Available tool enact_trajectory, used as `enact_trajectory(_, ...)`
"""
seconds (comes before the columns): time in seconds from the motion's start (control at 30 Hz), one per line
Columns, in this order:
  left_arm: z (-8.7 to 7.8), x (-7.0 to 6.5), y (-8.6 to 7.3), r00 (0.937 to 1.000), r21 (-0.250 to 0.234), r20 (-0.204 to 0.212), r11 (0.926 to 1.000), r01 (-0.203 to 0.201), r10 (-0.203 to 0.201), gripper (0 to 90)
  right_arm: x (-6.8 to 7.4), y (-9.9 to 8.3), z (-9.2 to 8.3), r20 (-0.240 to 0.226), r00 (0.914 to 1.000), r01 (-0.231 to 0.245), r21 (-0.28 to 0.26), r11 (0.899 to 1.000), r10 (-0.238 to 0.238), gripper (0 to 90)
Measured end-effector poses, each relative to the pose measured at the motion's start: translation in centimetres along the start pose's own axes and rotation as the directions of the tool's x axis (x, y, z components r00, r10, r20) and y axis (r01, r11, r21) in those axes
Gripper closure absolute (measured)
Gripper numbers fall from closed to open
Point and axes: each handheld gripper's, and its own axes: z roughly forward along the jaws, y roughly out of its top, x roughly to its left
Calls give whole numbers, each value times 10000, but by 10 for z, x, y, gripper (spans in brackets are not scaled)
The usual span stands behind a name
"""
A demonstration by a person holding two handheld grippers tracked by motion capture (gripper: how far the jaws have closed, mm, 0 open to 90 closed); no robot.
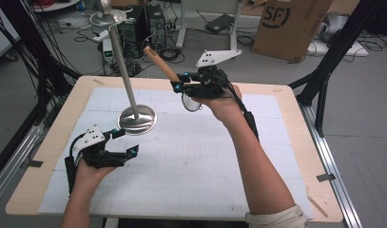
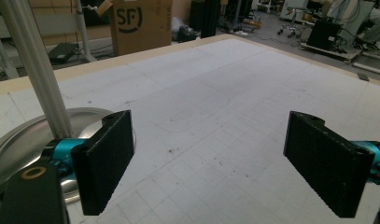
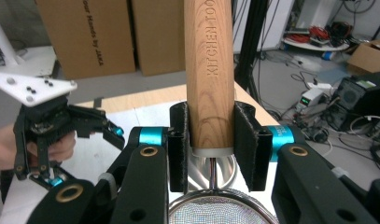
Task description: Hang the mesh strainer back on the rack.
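Clearly light and stiff, that wooden-handled strainer (image 3: pixel 210 70): smooth round handle, fine mesh bowl (image 3: pixel 222 212) easily dented. Held aloft over the table's (image 1: pixel 295 142) far side, handle clamped low, just above the metal collar, by the right gripper (image 3: pixel 211 149). Best gripped there, never on the mesh. Left gripper (image 2: pixel 211 163) released, resting beside the stand's base (image 1: pixel 137 119).
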Motion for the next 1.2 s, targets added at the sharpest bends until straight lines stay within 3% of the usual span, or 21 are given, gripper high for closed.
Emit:
enact_trajectory(0.4,3,-2,0,10000,42,60,10000,-58,58,167,-20,26,2,-108,9999,2,-355,9994,-5,685)
enact_trajectory(1.0,6,-6,1,9996,122,229,9998,-167,164,167,-36,59,25,198,9998,51,-112,9999,-48,685)
enact_trajectory(1.2,5,-7,1,9997,64,227,9999,-111,110,167,-36,61,33,112,9999,21,-72,10000,-20,685)
